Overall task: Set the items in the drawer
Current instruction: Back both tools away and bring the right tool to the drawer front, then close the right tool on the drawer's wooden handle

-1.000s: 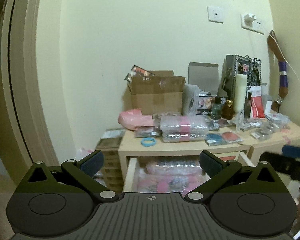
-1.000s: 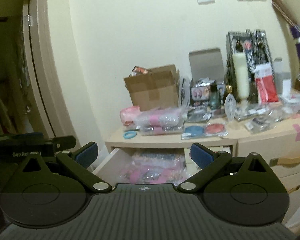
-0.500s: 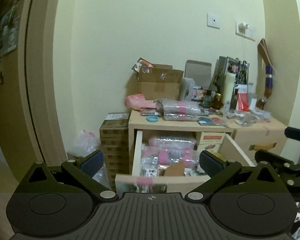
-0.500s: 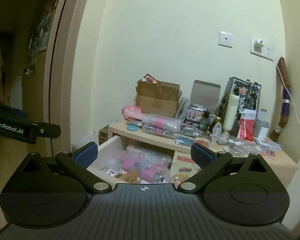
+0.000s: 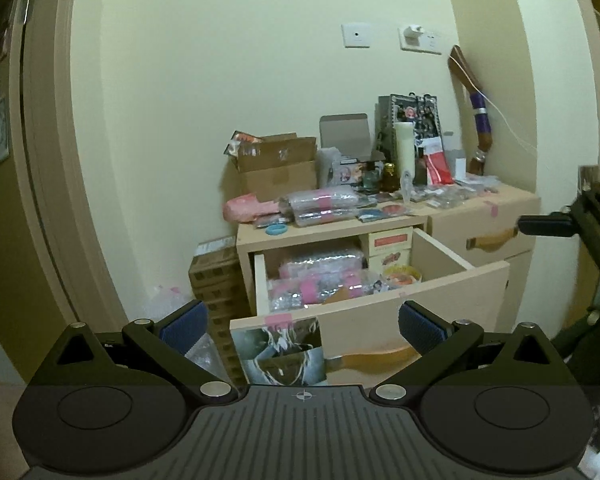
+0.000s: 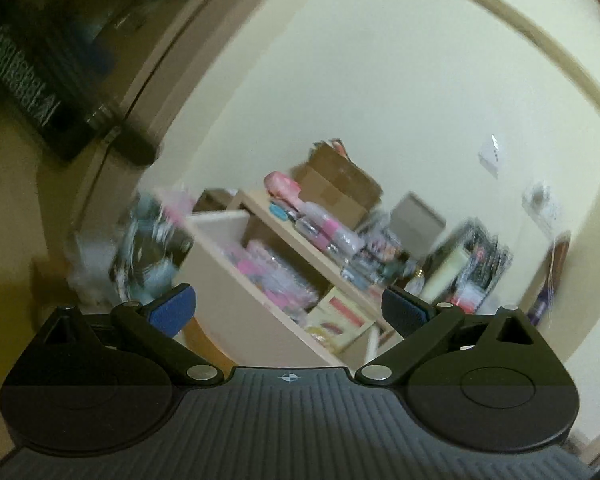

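Drawer (image 5: pixel 364 300) stands pulled open at centre of the frame, full of pink packets (image 5: pixel 316 284). Both grippers, left gripper (image 5: pixel 304 326) and right gripper (image 6: pixel 288 310), have fingers apart, empty; right view seems blurred.

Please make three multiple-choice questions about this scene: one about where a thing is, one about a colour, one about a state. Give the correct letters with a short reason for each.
1. Where does the small light-blue ring lie?
A. inside the drawer
B. on the wooden cabinet top, near its left edge
C. on the floor

2. What colour are the pads on the fingers of the left gripper?
A. blue
B. red
C. white

3. In what state is the pale wooden drawer?
A. shut
B. taken out and lying on the floor
C. pulled open, with pink wrapped packets inside

Answers: 1 B, the ring rests on the top, above the drawer. 2 A, both pads show blue in the left wrist view. 3 C, the drawer front stands forward of the cabinet, its contents visible.
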The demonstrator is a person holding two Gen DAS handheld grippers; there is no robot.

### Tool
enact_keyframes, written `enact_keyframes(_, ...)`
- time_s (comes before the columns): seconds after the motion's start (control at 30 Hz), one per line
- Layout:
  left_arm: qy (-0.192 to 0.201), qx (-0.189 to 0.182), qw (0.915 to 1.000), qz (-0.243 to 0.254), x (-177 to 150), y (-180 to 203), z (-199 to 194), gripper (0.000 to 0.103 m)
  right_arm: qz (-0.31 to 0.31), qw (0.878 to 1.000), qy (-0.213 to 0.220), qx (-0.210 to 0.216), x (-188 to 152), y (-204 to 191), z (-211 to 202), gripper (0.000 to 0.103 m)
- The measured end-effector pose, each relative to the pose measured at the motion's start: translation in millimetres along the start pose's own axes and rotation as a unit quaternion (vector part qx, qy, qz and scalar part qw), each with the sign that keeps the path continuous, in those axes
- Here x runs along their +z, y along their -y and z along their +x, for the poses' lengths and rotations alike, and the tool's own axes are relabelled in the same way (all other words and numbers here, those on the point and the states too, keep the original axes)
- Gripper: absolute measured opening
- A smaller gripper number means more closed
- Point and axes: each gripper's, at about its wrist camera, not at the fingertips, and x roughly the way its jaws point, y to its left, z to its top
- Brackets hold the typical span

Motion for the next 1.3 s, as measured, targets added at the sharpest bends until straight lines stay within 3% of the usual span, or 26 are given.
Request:
enact_keyframes(0.17, 0.020, 0.034, 0.9980, 0.048, -12, 10, -10, 0.103, -0.073, 0.997, 0.000, -0.007, -9, -31, 7, 0.102)
enact_keyframes(0.33, 0.025, 0.043, 0.9958, 0.077, -17, 10, -16, 0.103, -0.144, 0.989, -0.002, -0.016, -19, -62, 15, 0.102)
enact_keyframes(0.47, 0.006, 0.035, 0.9979, 0.054, -20, 0, -15, 0.103, -0.183, 0.982, -0.017, -0.037, -26, -75, 30, 0.102)
enact_keyframes(0.6, -0.002, 0.039, 0.9985, 0.038, -21, -7, -14, 0.103, -0.254, 0.965, -0.036, -0.056, -41, -93, 46, 0.102)
enact_keyframes(0.77, -0.003, 0.043, 0.9977, 0.053, -20, -8, -13, 0.103, -0.271, 0.960, -0.034, -0.061, -50, -105, 53, 0.102)
enact_keyframes(0.93, 0.001, 0.056, 0.9983, 0.018, -23, -10, -15, 0.103, -0.321, 0.945, -0.021, -0.064, -63, -119, 56, 0.102)
enact_keyframes(1.03, -0.008, 0.041, 0.9989, -0.019, -25, -12, -15, 0.103, -0.320, 0.946, -0.028, -0.053, -66, -123, 61, 0.102)
enact_keyframes(1.3, 0.001, 0.046, 0.9979, -0.045, -22, -19, -18, 0.103, -0.330, 0.940, -0.057, -0.061, -80, -129, 91, 0.102)
